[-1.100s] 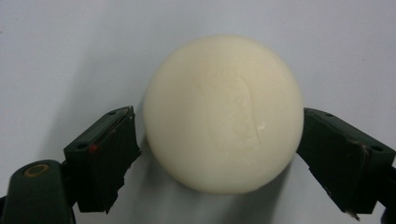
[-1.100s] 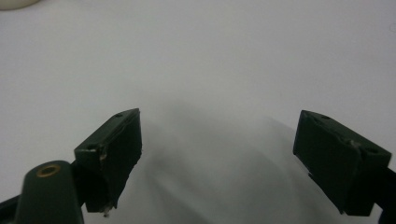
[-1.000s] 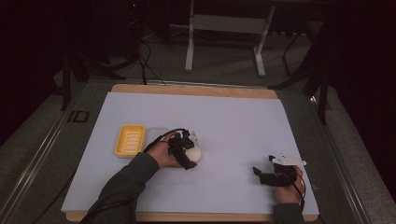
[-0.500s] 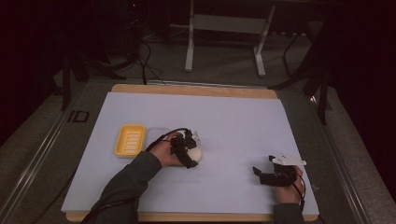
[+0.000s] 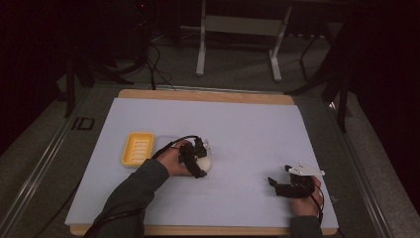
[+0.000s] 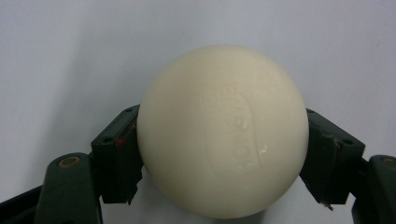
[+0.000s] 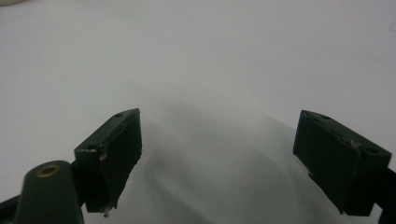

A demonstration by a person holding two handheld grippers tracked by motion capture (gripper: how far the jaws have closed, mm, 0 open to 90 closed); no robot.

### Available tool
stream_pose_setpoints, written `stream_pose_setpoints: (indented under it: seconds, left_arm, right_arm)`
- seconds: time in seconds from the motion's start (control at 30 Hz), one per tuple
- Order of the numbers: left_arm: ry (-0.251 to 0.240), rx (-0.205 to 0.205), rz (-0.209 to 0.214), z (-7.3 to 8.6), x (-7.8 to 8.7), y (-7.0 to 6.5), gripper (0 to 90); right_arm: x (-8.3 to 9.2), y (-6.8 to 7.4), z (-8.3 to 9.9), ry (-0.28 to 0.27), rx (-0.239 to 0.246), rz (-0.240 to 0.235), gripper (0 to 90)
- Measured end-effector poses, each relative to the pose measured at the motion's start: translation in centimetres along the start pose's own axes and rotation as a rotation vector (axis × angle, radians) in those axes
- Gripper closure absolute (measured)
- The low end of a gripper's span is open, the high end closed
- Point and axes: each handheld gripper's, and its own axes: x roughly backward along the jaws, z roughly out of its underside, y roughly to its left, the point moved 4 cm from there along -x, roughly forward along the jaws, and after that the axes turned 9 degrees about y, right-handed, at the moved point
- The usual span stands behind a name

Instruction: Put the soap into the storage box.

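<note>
A cream oval bar of soap sits between the two black jaws of my left gripper, which press on both its sides. In the high view the same soap lies on the white table sheet, with the left gripper over it just right of a yellow soap dish. My right gripper rests near the sheet's front right, jaws wide apart. Its own view shows the right gripper with nothing but white sheet between the jaws.
The white sheet covers a wooden board. Beyond the table's far edge stand a grey metal frame and dark cables on the floor.
</note>
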Motion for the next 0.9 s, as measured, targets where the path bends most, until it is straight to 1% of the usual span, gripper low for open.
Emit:
stream_pose_setpoints:
  seconds: [0.03,0.07,0.1,0.2,0.27,0.33,0.53,0.67,0.8,0.9]
  left_arm:
    - [0.025,0.002,0.004,0.4,0.2,0.0,25.2]
    - [0.037,0.003,0.006,0.5,0.2,0.0,25.2]
    - [0.059,-0.005,0.001,0.7,0.4,0.0,25.1]
    - [0.101,-0.013,0.002,1.0,0.5,0.0,25.1]
    - [0.121,-0.017,0.000,1.0,0.5,0.0,24.9]
    - [0.131,-0.022,-0.007,0.8,0.4,0.0,23.3]
    - [0.165,-0.036,0.002,0.5,0.3,0.2,21.5]
    - [0.177,-0.039,0.011,0.3,0.3,0.2,22.2]
    - [0.193,-0.057,0.011,0.1,0.4,0.1,24.9]
    - [0.204,-0.062,0.013,0.0,0.4,0.1,25.2]
  right_arm:
    - [0.0,0.0,0.0,0.001,-0.001,0.000,15.4]
    - [0.0,0.0,0.0,0.001,0.000,0.000,15.3]
    - [0.0,0.0,0.0,0.001,0.000,0.000,15.4]
    - [0.0,0.0,0.0,0.004,0.001,0.000,15.4]
    - [-0.1,0.0,0.0,0.005,0.002,0.000,15.4]
    - [-0.1,0.0,0.0,0.007,0.004,0.001,15.4]
    - [-0.1,0.0,0.0,0.009,0.003,-0.001,15.4]
    - [-0.1,0.0,0.0,0.009,0.005,-0.001,15.4]
    - [-0.1,0.0,0.0,0.009,0.007,-0.001,15.4]
    - [-0.1,0.0,0.0,0.010,0.006,-0.001,15.4]
